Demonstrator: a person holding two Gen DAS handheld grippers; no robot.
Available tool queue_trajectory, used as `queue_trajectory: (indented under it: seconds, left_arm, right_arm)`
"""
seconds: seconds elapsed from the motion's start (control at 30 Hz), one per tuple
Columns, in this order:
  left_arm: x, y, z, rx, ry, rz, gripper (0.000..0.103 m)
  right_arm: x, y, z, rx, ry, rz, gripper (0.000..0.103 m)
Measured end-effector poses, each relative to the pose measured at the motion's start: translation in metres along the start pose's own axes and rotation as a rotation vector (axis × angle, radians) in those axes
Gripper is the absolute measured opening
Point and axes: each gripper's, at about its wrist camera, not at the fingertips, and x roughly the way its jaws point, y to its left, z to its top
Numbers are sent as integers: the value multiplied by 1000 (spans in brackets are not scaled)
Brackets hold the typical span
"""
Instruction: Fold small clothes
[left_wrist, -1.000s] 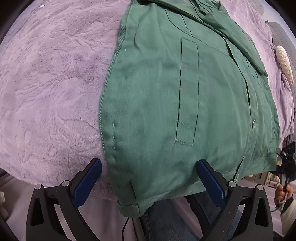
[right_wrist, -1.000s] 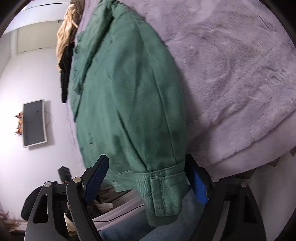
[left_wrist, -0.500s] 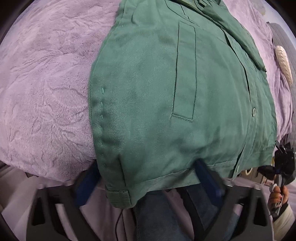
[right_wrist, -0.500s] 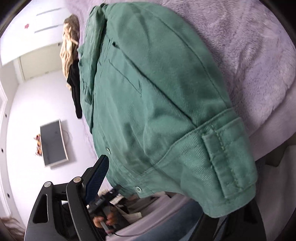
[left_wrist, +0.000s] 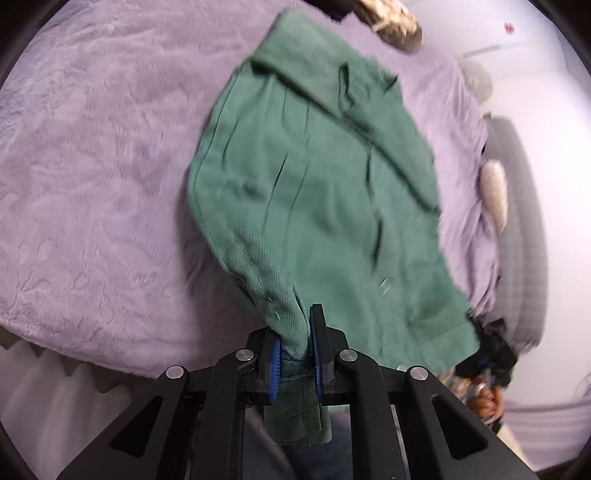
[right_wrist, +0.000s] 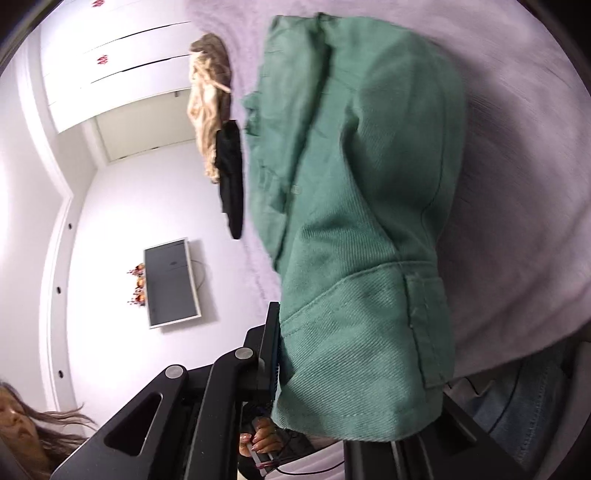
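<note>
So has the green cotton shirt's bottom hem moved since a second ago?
Yes. The green cotton shirt has its hem lifted off the purple fleece blanket's near edge, pinched in the left gripper and drawn up toward the collar.

- Soft, even indoor light; no glare.
- The shirt (left_wrist: 325, 206) casts a dark shadow on the blanket (left_wrist: 92, 166) along its left edge.
- Motion blur smears the shirt's far edge and the right side of the left view.
- Fisheye bends both views, with black corners.
- The wall (right_wrist: 122, 206) looks bright, nearly washed out.
</note>
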Motion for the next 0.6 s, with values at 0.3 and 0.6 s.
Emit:
queue_trajectory:
  seconds: [0.3, 0.6]
  left_arm:
    - [-6, -65, 117, -6, -206, -61, 15]
    - [30, -93, 267, -24, -350, 110, 15]
  right_arm:
    - [47, 92, 89, -123, 52, 96, 12]
    - [115, 132, 239, -143, 89, -6, 12]
